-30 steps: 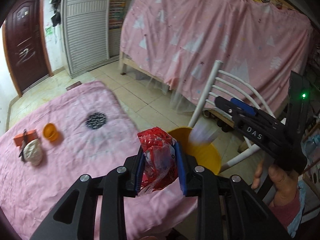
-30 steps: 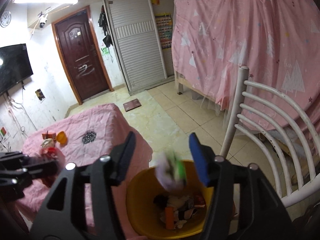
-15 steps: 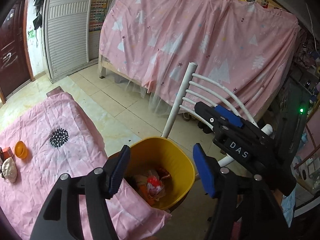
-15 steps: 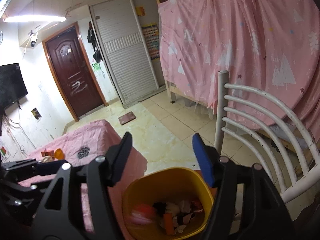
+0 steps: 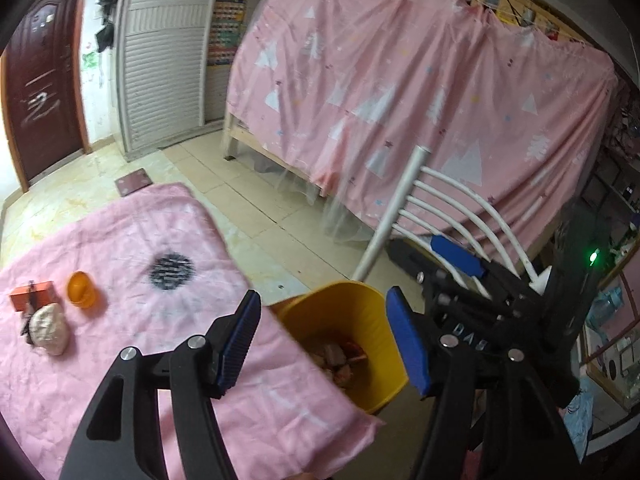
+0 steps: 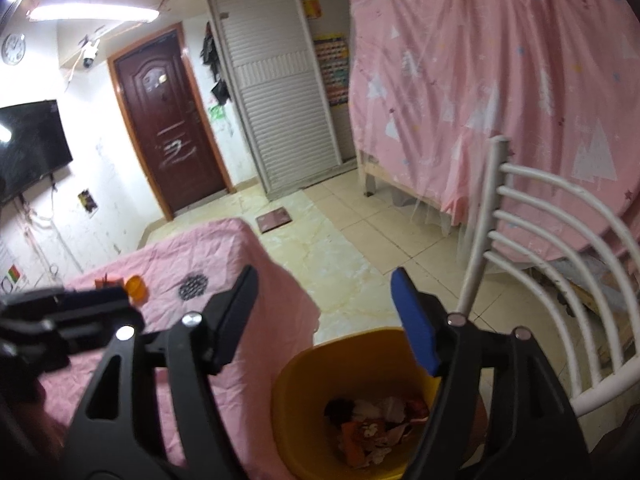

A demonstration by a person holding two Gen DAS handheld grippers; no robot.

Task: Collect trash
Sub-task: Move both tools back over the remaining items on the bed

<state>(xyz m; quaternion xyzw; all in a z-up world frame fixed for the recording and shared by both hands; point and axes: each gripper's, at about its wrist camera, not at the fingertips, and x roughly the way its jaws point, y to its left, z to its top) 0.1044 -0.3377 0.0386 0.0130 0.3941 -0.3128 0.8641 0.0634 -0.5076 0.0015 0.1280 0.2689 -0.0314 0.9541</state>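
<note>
My left gripper is open and empty, hanging over the table corner and the yellow bin. The bin holds red, orange and white wrappers. On the pink tablecloth at the left lie a crumpled pale wad, an orange box and an orange cap. My right gripper hovers above the same bin. Its jaws are opening, with nothing between them. The bin's trash shows below it.
A white slatted chair stands right behind the bin. A bed draped in pink curtain fills the back right. A small floor scale lies on the tiles past the table. A dark door is at the far wall.
My left gripper let go of the red wrapper, which now lies in the bin. The piece falling from my right gripper has landed there too. Both views have swung back toward the table.
</note>
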